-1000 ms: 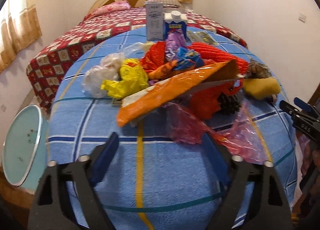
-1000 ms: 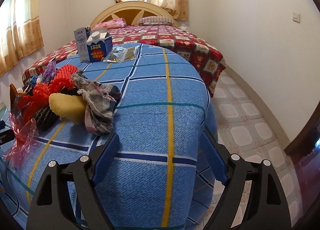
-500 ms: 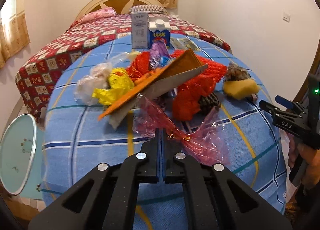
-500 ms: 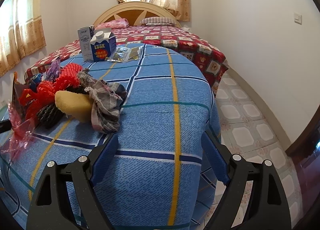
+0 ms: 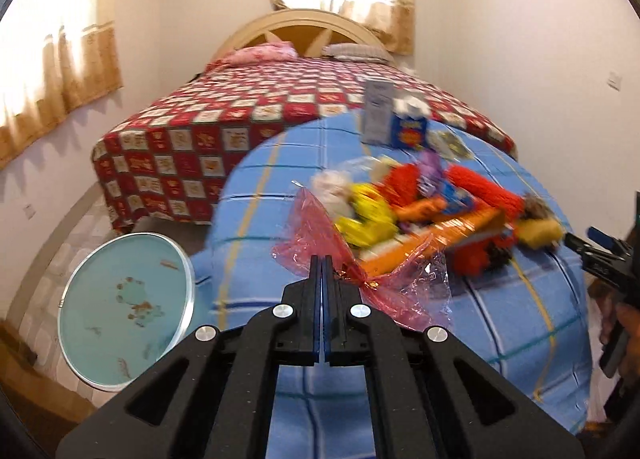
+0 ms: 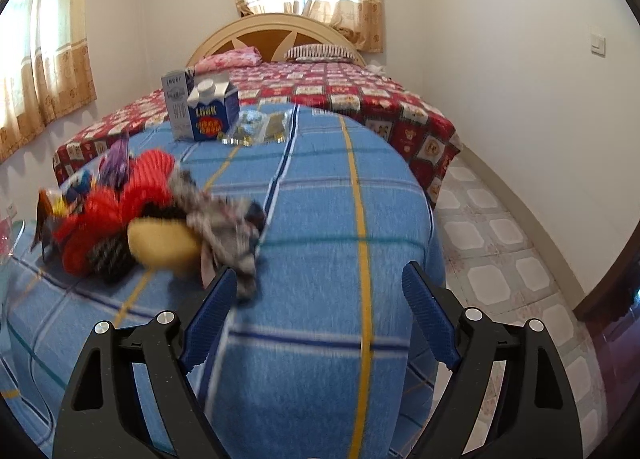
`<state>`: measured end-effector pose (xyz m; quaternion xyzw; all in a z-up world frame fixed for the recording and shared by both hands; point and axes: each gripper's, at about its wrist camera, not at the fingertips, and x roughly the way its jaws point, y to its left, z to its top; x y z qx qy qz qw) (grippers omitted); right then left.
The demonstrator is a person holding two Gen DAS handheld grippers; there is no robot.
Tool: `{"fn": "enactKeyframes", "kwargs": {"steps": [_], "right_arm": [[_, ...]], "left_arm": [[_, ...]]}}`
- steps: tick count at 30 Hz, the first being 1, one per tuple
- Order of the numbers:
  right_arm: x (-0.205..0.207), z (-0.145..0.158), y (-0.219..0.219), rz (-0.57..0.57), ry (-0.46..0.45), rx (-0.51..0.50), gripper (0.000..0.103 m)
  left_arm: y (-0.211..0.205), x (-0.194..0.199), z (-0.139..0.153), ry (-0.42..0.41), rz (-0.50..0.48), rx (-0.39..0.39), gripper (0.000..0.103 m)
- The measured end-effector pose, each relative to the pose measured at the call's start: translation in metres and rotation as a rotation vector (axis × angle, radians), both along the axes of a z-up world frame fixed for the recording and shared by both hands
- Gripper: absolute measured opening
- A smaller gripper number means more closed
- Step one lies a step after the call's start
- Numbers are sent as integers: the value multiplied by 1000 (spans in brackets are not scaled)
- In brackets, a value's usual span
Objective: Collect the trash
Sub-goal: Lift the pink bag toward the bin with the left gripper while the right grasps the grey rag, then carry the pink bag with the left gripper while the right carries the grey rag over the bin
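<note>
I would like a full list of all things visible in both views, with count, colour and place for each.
pink cellophane wrapper: one, pink, lifted, pinched in left tongs
trash pile: one, mixed colours, on table
yellow sponge: one, yellow, pile's edge
checked rag: one, grey, beside sponge
cartons: two, grey and blue, far table end
tablecloth: one, blue
bed: one, red quilt
round tray: one, turquoise, left of table
left tongs: shut
right tongs: open, empty

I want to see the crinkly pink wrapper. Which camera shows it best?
The left wrist view: the pink wrapper spreads out right at the tips of the shut left gripper, pinched there. The right wrist view shows only a pink sliver at its left edge.
</note>
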<state>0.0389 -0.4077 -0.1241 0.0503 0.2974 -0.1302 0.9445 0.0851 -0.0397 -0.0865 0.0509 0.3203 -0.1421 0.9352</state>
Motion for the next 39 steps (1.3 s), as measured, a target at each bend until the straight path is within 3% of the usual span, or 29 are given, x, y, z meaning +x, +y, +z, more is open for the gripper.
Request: {"fn": "enactKeyframes", "kwargs": {"steps": [8,11,12,15,21,26,39], "right_arm": [[34,4,24,115,30,-7,69],[43,-8,29,182,75,32,41],[44,-10,29,201,85,49,25],[41,-2,32,208,58,49,16],[37,45,39,200,-41,-4,15],[51,70,74,276,-82,-21,15],[109,89,188,486,-108,-59,16]], "left_arm": [[7,11,-7,11,37,18,0],[9,12,-6,11,38,18,0],[9,11,-7,10,40,19,0],[14,9,-4,0,51,16,0],[29,10,9,-29,90,16,0],[51,13,16,-41,165,39,0],[127,28,12,-11,354,85,0]]}}
